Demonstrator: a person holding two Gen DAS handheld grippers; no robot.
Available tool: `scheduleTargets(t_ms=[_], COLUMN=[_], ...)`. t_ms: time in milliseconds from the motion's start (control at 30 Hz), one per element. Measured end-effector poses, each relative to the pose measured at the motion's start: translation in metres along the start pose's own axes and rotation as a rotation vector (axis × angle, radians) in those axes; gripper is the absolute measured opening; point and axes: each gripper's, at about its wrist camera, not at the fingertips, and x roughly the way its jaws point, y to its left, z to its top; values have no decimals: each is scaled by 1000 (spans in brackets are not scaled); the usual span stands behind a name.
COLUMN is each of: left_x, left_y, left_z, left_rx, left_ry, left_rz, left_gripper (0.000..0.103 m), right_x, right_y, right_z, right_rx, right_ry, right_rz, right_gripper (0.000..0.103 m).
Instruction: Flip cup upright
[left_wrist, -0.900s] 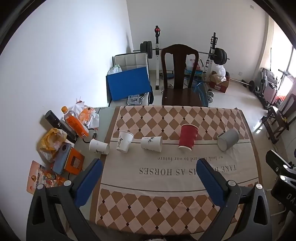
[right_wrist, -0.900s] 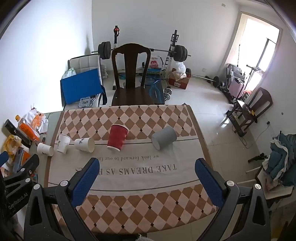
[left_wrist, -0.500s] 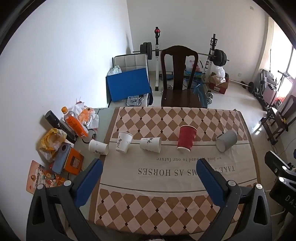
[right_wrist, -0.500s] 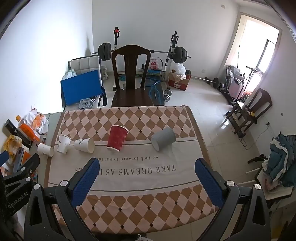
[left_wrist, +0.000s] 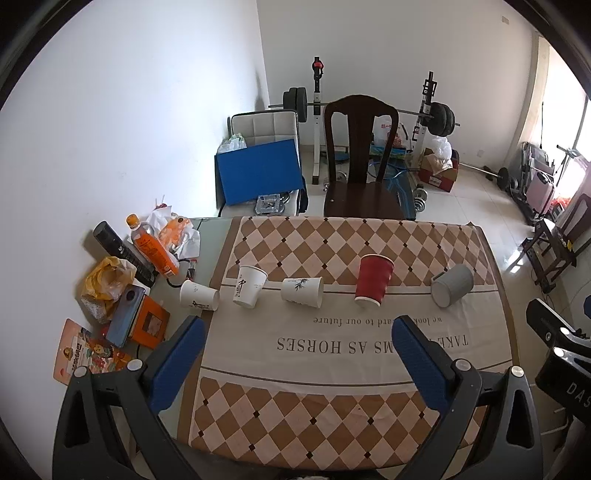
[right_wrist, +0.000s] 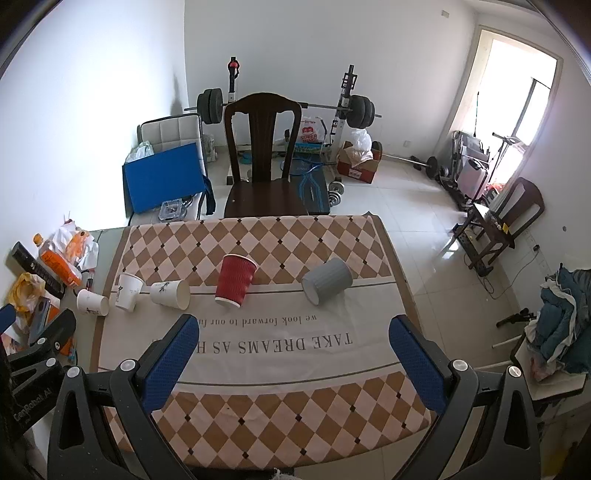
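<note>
Five cups stand in a loose row across the middle of the worktop (left_wrist: 498, 295), parallel to its far edge. Three lie on their sides: the small white paper cup (left_wrist: 198, 294) off the cloth near the left edge, the white paper cup with a leaf print (left_wrist: 302, 292) and the grey ribbed cup (left_wrist: 452, 285) towards the right edge. The tall white paper cup (left_wrist: 249, 286) and the red ribbed paper cup (left_wrist: 373, 280) stand mouth-up.

Both grippers hover wide apart and empty over the near edge, well short of the row. The left gripper (left_wrist: 293, 352) faces the leaf-print cup, whose long axis runs left to right, mouth to the right. The right gripper (right_wrist: 293, 350) is nearer the grey cup (right_wrist: 327, 280), whose axis runs diagonally, closed base towards the near-left. Which cup comes first I cannot tell.
</note>
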Motion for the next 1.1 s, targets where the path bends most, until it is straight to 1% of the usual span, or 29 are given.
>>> scheduleTargets(t_ms=[1100], left_x=[0], left_y=[0], left_z=[-1], left_rx=[-1], left_ry=[-1], left_rz=[-5], left_gripper=[103], right_x=[-3], right_y=[2], right_z=[2], right_rx=[0], right_ry=[-5], right_rz=[1], right_gripper=[103])
